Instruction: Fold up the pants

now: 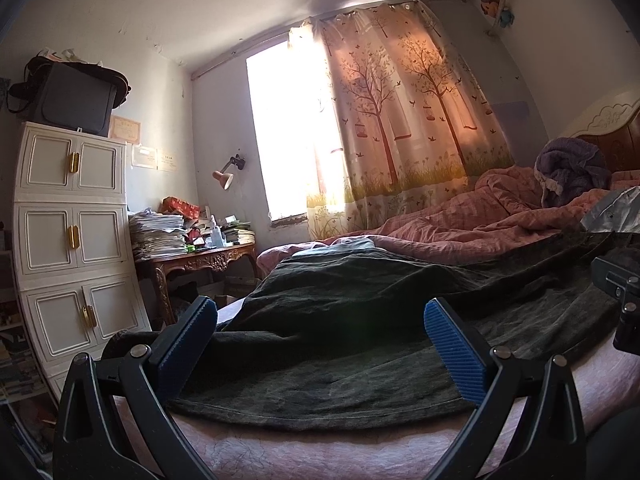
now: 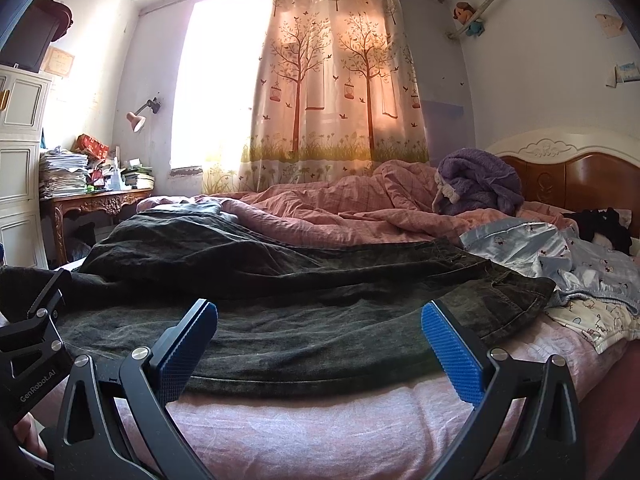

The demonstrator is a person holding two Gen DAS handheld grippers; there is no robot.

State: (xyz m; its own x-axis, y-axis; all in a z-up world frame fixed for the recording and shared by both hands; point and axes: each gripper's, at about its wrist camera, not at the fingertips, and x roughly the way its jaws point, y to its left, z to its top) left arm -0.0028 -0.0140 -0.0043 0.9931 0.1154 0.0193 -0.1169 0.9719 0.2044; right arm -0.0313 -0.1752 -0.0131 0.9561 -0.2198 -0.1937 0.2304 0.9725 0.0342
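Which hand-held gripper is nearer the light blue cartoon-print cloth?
Right. The right hand-held gripper is open at the dark pants' near edge, with the blue cloth to its right. The left hand-held gripper sits farther left.

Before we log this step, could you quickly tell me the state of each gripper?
Left gripper: open, holding nothing, at the near edge of the dark pants.
Right gripper: open, holding nothing.

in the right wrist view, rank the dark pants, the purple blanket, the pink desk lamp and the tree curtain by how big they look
1. Dark pants, though nearness to the camera inflates them.
2. Tree curtain, close behind.
3. Purple blanket.
4. Pink desk lamp.
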